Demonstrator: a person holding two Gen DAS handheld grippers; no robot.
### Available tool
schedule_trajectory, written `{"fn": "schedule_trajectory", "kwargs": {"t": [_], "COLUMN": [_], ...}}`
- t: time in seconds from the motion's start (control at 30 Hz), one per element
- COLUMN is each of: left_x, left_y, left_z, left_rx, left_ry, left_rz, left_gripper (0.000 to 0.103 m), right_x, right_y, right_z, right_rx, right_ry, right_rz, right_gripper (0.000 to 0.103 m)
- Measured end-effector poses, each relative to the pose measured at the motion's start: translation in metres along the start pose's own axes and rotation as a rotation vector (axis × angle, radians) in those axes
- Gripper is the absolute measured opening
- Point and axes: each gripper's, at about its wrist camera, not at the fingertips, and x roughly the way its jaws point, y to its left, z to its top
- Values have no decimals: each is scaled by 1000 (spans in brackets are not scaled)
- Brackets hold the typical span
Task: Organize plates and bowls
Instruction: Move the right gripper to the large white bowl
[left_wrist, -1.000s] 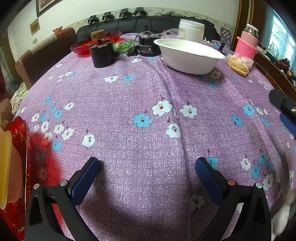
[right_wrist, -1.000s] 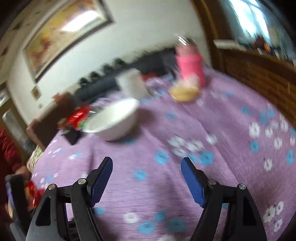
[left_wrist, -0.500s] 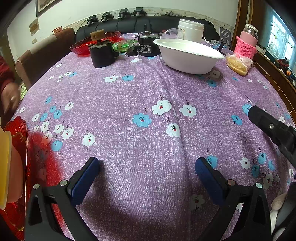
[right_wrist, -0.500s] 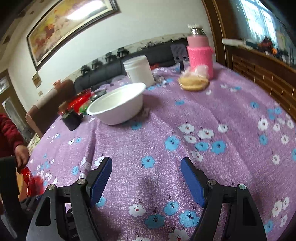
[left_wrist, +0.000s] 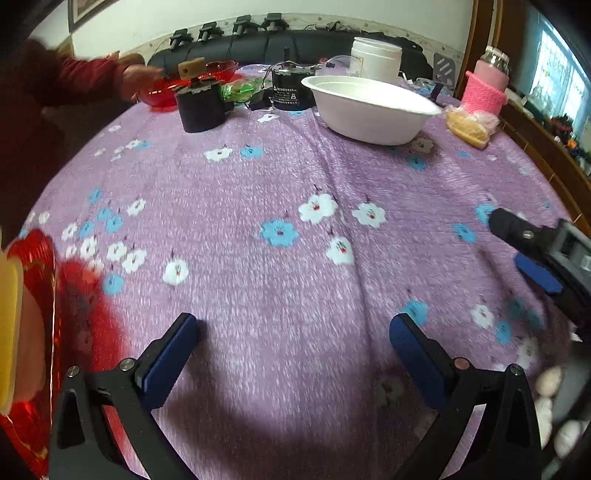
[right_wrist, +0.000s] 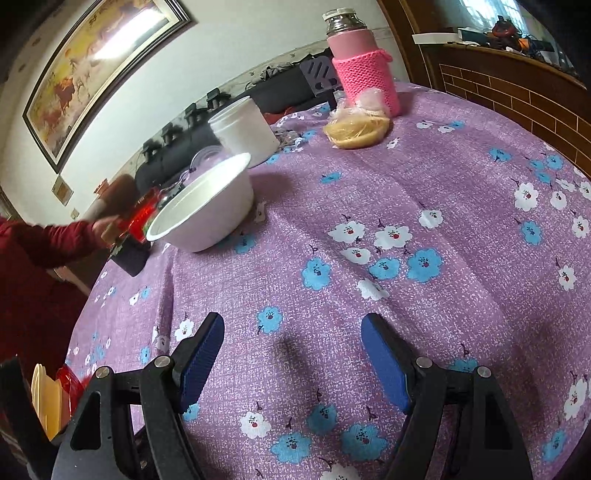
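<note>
Left wrist view: left claw (left_wrist: 293, 345) spread wide w/ nothing btwn its blue pads, low over the bench (left_wrist: 295, 229), which is covered in purple cloth w/ white & blue flowers. White bowl (left_wrist: 371, 109) sits upright at the far side, well apart from the claw. Just left of it a black cylinder (left_wrist: 290, 94) carries a white label, print too small to read. Further left a dark container (left_wrist: 201, 107) w/ a tan block on top, and behind it a red bowl (left_wrist: 173, 92) w/ a red-sleeved person's hand (left_wrist: 138, 79) at its rim. At the near left edge a red plate (left_wrist: 40, 332) w/ a yellow-rimmed dish (left_wrist: 9, 332) on it, prob. stacked, but both are cut off by the frame. Right claw (left_wrist: 524, 251) enters from the right, seen side-on. Right wrist view: right claw (right_wrist: 291, 356) also spread, empty, above the cloth. White bowl (right_wrist: 205, 212) is ahead and to the left; white tub (right_wrist: 245, 129) just behind it, no visible writing. Pink flask (right_wrist: 360, 64) in a knitted sleeve stands at the far edge, a bagged yellowish food (right_wrist: 356, 129) touching its base. Framed horse painting (right_wrist: 92, 70) hangs on the wall.
</note>
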Motion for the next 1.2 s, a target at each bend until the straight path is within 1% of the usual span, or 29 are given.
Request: {"fn": "schedule_trajectory", "kwargs": {"t": [0.07,0.17,0.2,0.27,0.33,0.37,0.4,0.43,0.5,0.57,0.63,0.7,0.73,0.8,0.87,0.93,1.03,1.13,1.17,1.2], "left_x": [-15,-48,-61,-91,-118,-135,-145,-156,-175,-184,-184,-175,-169,-150,-135,-121,-103,-89,-81,-76], "left_y": [0,-5,-6,-8,-7,-6,-4,-1,8,20,30,44,49,61,70,77,82,89,90,91], "left_z": [-5,-7,-5,1,10,16,20,24,31,36,37,39,39,47,57,69,90,103,107,108], "left_rx": [-2,21,34,65,95,116,127,137,135,115,81,28,6,-50,-82,-96,-92,-116,-137,-149], "left_ry": [-9,-50,-71,-121,-156,-173,-180,-187,-208,-223,-226,-212,-194,-129,-90,-67,-63,-44,-31,-22], "left_rz": [-66,-85,-95,-98,-97,-100,-102,-104,-105,-108,-119,-143,-154,-201,-221,-214,-192,-200,-218,-230], "left_gripper": [99,99,99,99,99,99,99,99,99,99,99,99,99,99,99,99,97,93,93,92], "right_x": [0,0,1,2,3,3,2,-2,-16,-30,-38,-39,-38,-30,-19,-5,24,56,68,80], "right_y": [-1,-1,0,1,4,8,14,20,28,33,34,32,31,33,38,44,54,56,54,51], "right_z": [0,0,0,0,1,1,2,3,9,22,41,62,72,89,100,109,119,126,128,129], "right_rx": [4,3,-3,-14,-41,-74,-134,-187,-268,-300,-283,-228,-200,-161,-142,-120,-109,-69,-41,-11], "right_ry": [-1,0,6,13,30,42,52,45,13,-9,-7,8,15,28,36,53,85,120,142,163], "right_rz": [5,8,15,27,23,-3,-43,-61,-94,-106,-100,-77,-69,-56,-54,-40,-28,-27,-27,-24], "right_gripper": [80,81,83,86,87,87,86,85,84,84,85,85,85,85,85,85,83,78,73,63]}}
